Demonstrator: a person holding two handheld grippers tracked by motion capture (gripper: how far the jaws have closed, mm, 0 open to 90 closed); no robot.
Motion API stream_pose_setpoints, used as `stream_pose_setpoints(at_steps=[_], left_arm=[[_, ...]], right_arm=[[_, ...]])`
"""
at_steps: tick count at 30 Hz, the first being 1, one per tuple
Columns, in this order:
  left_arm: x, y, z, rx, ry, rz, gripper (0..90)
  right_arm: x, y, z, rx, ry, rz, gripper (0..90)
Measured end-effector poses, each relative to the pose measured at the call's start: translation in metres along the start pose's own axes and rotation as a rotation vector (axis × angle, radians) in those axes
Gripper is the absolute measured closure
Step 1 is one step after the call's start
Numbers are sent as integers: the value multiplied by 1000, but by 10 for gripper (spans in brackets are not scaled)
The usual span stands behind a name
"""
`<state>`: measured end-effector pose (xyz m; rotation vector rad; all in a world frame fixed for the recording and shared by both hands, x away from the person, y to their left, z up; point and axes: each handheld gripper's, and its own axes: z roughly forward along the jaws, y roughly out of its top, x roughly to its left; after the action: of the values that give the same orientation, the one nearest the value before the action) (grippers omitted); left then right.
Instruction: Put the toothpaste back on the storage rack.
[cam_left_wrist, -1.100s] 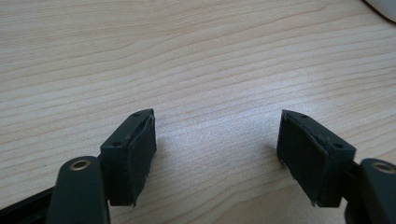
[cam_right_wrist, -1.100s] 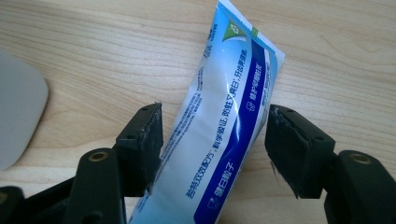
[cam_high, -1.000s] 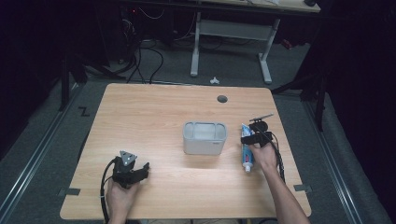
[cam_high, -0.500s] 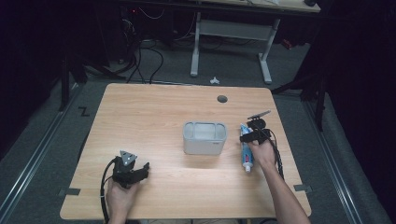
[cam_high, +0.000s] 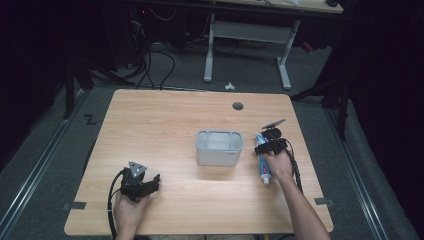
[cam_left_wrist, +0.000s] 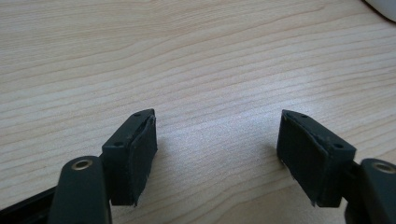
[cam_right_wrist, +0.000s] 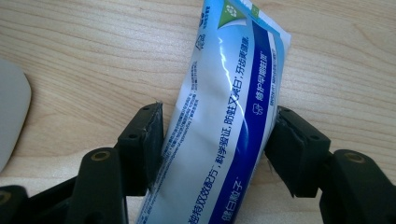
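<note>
Both grippers are matte black. The left gripper (cam_high: 150, 182), nearer the table's (cam_high: 165, 120) front-left corner, carries a grey three-cornered plate and a looping black cable. Each jaw bears flat rectangular pads (cam_left_wrist: 140, 156) fastened with small screws, on rounded arms with brass-ringed holes. The person's forearms are bare.

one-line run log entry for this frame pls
left tongs: open, idle over bare table | right tongs: just closing around toothpaste tube, tube flat on table | grey bin: left of tube
</note>
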<state>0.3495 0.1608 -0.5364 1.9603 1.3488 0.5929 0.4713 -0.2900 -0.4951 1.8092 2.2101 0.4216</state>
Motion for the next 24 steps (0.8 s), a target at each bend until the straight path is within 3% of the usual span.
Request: stream_pose_setpoints(at_steps=[19, 24], left_arm=[[-1, 0, -1, -2, 3, 5, 298], [-1, 0, 0, -3, 3, 4, 299]], right_arm=[[3, 2, 1, 30, 31, 2, 564], [4, 3, 1, 29, 65, 6, 686]])
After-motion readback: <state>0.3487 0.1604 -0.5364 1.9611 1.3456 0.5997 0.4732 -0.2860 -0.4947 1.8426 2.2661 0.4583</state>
